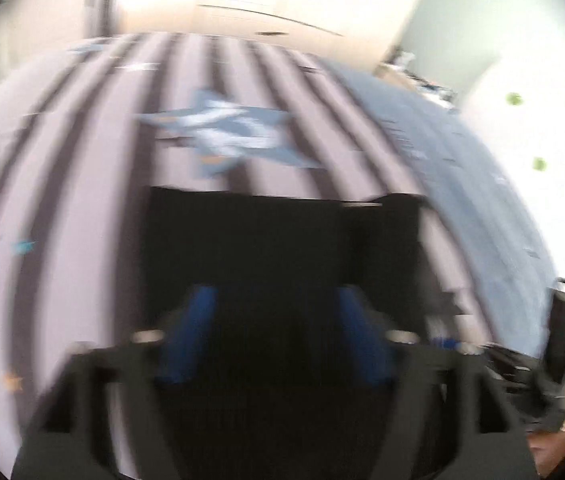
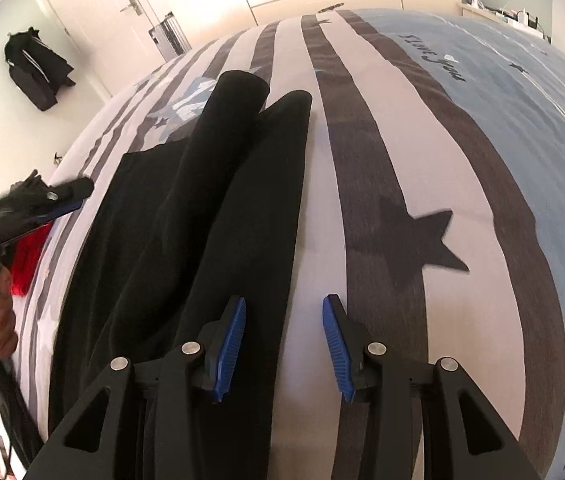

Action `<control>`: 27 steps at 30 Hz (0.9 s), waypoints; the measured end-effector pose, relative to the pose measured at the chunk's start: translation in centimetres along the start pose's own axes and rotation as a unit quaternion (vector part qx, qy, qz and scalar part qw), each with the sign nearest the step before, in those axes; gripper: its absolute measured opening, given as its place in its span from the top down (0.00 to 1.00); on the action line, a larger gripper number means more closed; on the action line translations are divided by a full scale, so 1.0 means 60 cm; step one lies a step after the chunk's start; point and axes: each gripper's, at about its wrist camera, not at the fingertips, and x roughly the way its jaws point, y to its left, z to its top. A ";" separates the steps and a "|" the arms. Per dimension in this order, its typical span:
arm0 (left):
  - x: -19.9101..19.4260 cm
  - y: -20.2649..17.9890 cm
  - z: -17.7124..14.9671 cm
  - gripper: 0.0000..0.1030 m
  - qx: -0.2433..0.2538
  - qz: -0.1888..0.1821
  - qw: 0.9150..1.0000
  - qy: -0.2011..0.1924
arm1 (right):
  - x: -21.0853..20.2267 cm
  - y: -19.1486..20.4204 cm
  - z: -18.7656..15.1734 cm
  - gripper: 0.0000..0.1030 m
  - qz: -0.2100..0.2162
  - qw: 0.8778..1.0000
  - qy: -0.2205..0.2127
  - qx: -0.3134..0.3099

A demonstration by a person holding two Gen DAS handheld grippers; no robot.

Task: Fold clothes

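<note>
Black trousers [image 2: 218, 200] lie on the striped bedspread [image 2: 382, 168], legs stretched away from me toward the far end. My right gripper [image 2: 284, 344] is open and empty, hovering over the trousers' right edge near the waist. My left gripper [image 1: 278, 328] is open, blue pads apart, above the black cloth [image 1: 282, 248]; that view is motion-blurred. The left gripper also shows at the left of the right wrist view [image 2: 58, 200], held in a hand beside the trousers' left edge.
A red garment [image 2: 28, 256] lies at the bed's left edge. A dark jacket [image 2: 36, 72] hangs on the far wall by a door. A cluttered shelf [image 2: 502, 12] stands at the far right. The blue part of the bedspread [image 2: 522, 120] lies right.
</note>
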 end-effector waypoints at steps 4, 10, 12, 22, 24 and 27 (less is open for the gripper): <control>0.073 -0.039 -0.001 0.27 0.016 -0.019 0.999 0.039 | 0.016 0.001 0.022 0.64 0.007 1.000 0.001 0.003; 0.108 -0.093 -0.011 0.89 0.095 -0.024 0.993 0.061 | 0.032 -0.002 0.039 0.64 0.018 1.000 0.005 0.006; 0.092 -0.085 -0.004 0.93 0.088 -0.026 0.994 0.055 | 0.035 -0.001 0.041 0.64 0.015 1.000 0.004 0.001; -0.003 0.098 0.043 0.97 -0.023 0.034 0.999 0.031 | 0.045 -0.012 0.055 0.64 -0.013 1.000 0.007 0.008; -0.003 0.114 0.037 0.96 -0.027 0.041 0.998 0.041 | 0.048 -0.015 0.062 0.65 -0.016 1.000 0.010 0.011; -0.021 0.127 0.029 0.96 -0.056 0.039 0.997 0.020 | 0.042 -0.010 0.070 0.65 -0.033 0.999 0.007 -0.001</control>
